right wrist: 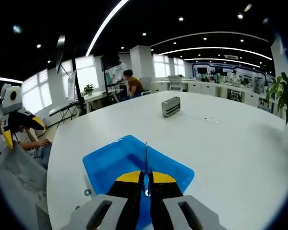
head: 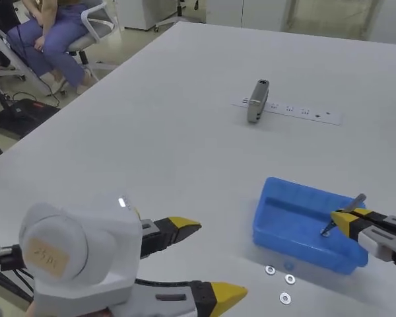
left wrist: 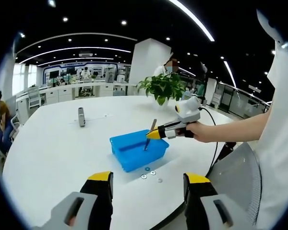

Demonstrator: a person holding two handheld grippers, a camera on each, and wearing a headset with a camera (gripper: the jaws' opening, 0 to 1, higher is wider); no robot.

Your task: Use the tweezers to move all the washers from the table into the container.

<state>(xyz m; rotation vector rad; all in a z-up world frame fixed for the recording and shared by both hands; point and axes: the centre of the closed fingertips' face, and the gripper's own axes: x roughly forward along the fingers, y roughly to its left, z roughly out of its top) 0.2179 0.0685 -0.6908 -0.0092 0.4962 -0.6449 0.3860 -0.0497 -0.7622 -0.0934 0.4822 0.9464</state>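
Deposit step, we judge: right tool (head: 343, 221) pinches the tweezers (head: 356, 201), tips down in the container (head: 277, 238) beneath it. Three washers (head: 290, 279) lie on the worktop (head: 152, 152) just beside that tool, outside the container. Left tool (head: 221, 257) spread, holding nothing. Next move calls for exact tip placement on one washer.

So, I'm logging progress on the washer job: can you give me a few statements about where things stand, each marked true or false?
1. The right gripper is shut on the tweezers. True.
2. The tweezers' tip hangs over the blue container. True.
3. Every washer is already in the container. False: three washers lie on the table just in front of it.
4. The left gripper is clamped on a washer. False: its jaws are open and hold nothing.
5. A power strip lies on the table beyond the container. True.
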